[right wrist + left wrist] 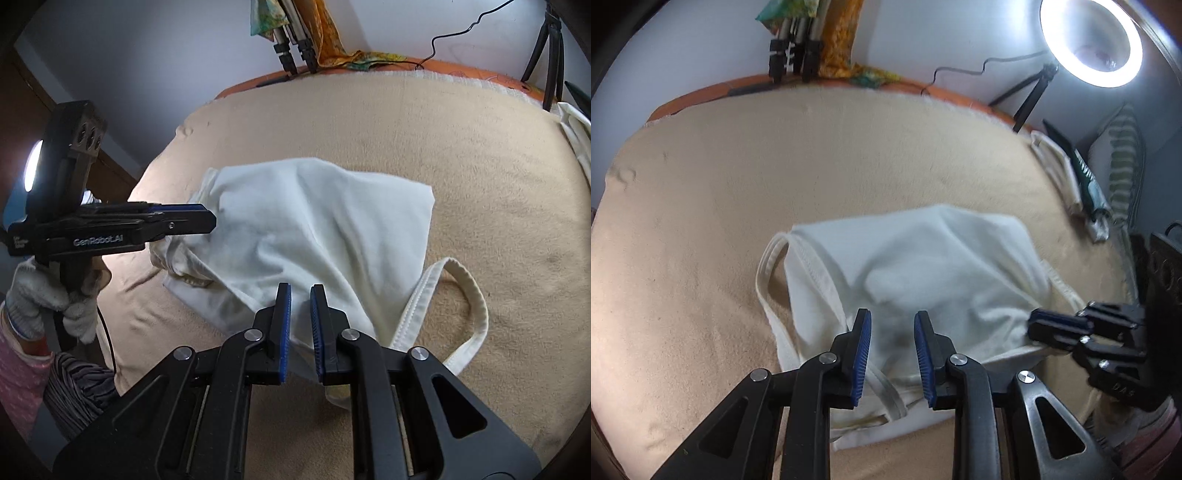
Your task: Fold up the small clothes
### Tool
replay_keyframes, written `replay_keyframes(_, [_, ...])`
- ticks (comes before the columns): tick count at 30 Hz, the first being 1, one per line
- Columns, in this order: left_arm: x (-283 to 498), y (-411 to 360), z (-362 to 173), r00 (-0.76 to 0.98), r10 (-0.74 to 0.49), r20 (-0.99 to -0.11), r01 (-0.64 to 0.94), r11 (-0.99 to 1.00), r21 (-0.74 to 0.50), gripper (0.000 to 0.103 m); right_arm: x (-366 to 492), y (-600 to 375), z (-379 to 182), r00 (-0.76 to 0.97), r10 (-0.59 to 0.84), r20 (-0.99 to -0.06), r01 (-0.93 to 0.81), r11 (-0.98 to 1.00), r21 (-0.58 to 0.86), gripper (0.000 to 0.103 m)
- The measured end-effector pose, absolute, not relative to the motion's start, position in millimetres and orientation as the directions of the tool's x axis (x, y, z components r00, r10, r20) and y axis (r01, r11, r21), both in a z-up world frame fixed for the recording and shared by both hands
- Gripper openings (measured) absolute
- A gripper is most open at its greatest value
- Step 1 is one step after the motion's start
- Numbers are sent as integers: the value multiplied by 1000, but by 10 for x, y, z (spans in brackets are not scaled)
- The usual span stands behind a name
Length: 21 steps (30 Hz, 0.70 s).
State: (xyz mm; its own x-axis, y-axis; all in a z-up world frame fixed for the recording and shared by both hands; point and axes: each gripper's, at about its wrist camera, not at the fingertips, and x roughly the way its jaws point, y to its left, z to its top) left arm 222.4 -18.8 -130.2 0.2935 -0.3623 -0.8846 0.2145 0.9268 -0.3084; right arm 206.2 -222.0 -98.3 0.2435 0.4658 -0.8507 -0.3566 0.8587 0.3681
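Presently my left gripper (892,354) and right gripper (300,325) hover part-open, holding nothing, over the white garment (314,225) on the beige blanket (480,155); a loose strap (465,295) may spoil the fold

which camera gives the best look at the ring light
The left wrist view: the ring light appears whole and lit on its tripod, upper right. The right wrist view catches only the dark tripod legs; the lamp itself is out of frame.
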Motion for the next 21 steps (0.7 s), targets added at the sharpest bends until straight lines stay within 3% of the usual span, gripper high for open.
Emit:
replay_keyframes(7, [1657, -8, -1349, 233, -386, -893, 258, 910, -326, 22, 1947, -2406, -1059, 221, 434, -873, -325, 877, 354, 12])
replay_keyframes(15, [1346, 225, -1060, 350, -380, -857, 269, 916, -296, 23, 1731, -2577, -951, 193, 422, -886, -348, 874, 340, 12])
replay_keyframes(16, [1373, 278, -983, 382, -388, -839, 255, 916, -308, 24, 1733, -2621, -894, 211, 443, -872, -354, 866, 354, 15])
replay_keyframes(17, [1412, 340, -925, 408, -401, -820, 236, 914, -330, 25, 1748, -2670, -847, 230, 460, -858, -348, 862, 369, 30])
replay_keyframes(19, [1531, 473, -860, 452, -425, -784, 186, 905, -383, 31, 1814, -2761, -772, 281, 487, -827, -325, 859, 396, 49])
replay_keyframes(21, [1701, 573, -868, 476, -447, -757, 143, 889, -435, 32, 1949, -2848, -724, 325, 520, -790, -305, 848, 433, 49])
